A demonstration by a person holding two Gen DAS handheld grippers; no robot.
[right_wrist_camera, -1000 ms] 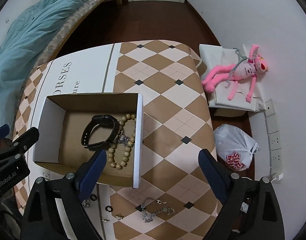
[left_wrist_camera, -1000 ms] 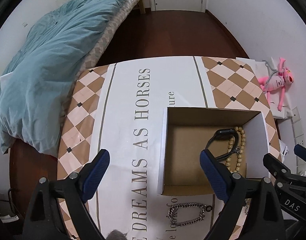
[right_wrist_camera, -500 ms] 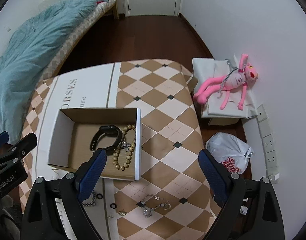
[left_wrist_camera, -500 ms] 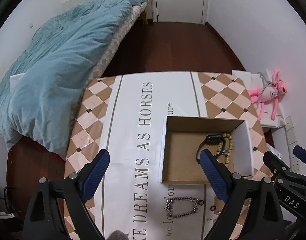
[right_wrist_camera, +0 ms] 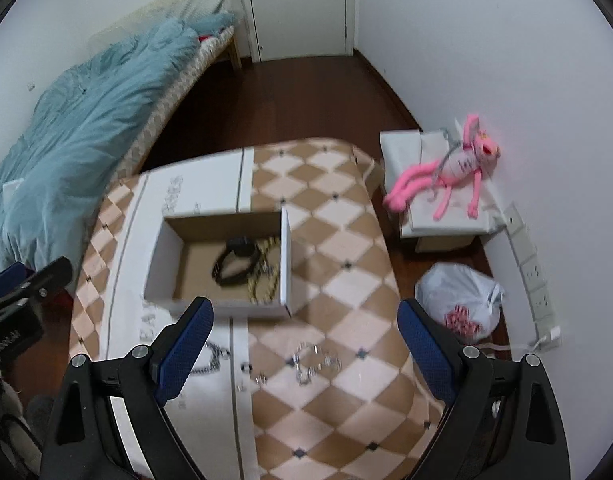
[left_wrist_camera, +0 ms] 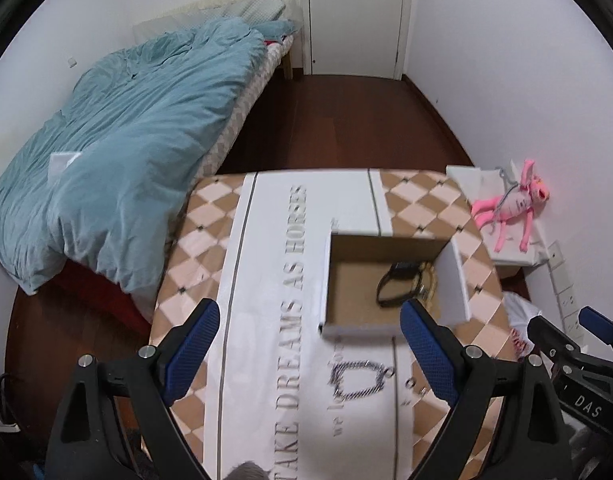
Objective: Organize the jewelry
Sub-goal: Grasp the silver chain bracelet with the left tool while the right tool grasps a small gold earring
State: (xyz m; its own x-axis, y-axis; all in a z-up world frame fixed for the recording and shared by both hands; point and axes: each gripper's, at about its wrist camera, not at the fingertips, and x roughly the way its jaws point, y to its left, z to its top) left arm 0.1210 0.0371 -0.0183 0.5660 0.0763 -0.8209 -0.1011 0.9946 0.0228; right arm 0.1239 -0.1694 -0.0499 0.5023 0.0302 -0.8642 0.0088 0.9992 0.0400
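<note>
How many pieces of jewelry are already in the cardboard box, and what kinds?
Black wristband: 1
Beaded bracelet: 1
Small silver piece, blurred: 1
Total inside the box: 3, as far as the blur allows.

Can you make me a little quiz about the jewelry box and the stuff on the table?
1. True or false: the black watch lies inside the cardboard box.
2. Which piece is still out on the table? A) the bead bracelet B) the silver chain bracelet C) the black watch
3. Fill in: the left gripper and the right gripper are both ____ and hold nothing.

Key: 1 true. 2 B; the beads lie in the box beside the watch, while the chain lies in front of the box. 3 open.
</note>
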